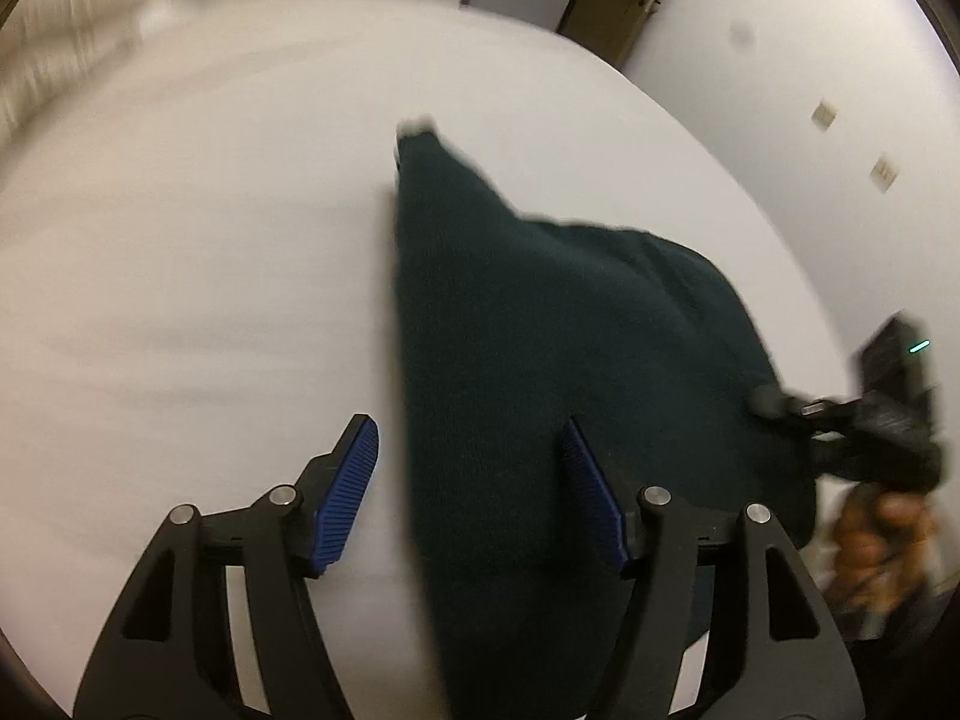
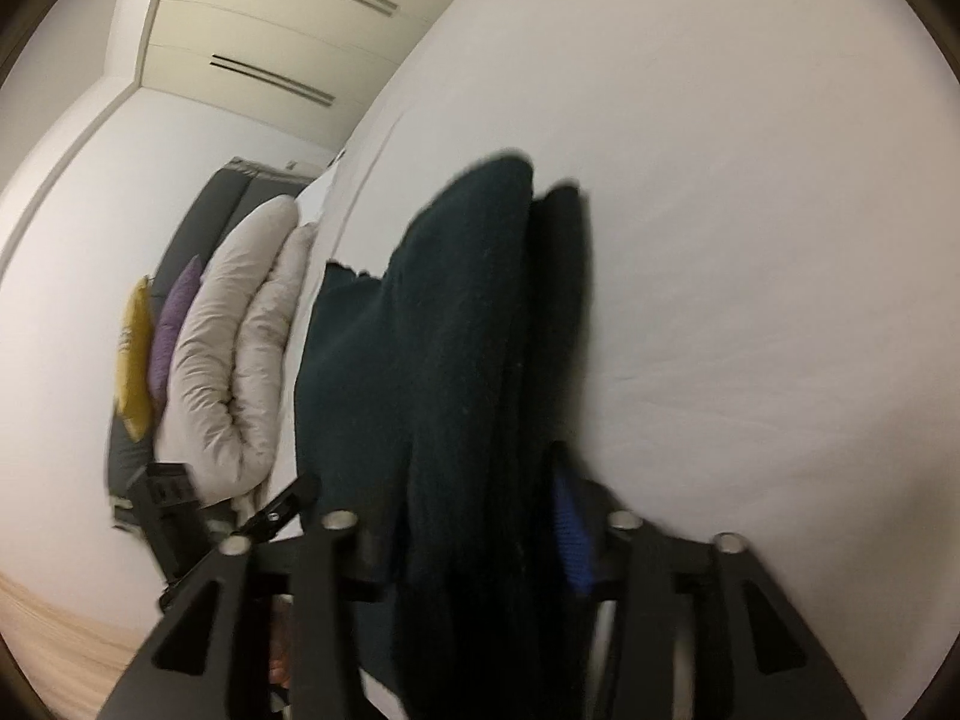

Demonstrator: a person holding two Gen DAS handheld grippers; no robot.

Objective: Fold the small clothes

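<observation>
Yellow and purple cushions [image 2: 150,342] only in right wrist view

Both wrist views look down closely, sharing the dark garment [image 1: 540,330].

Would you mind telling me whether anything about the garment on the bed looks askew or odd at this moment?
Yes: the dark green garment lies bunched on the white bed, one corner poking up, not yet a flat fold. Both the left gripper and the right gripper stand open around it, pads not pressing. No damage shows.
</observation>
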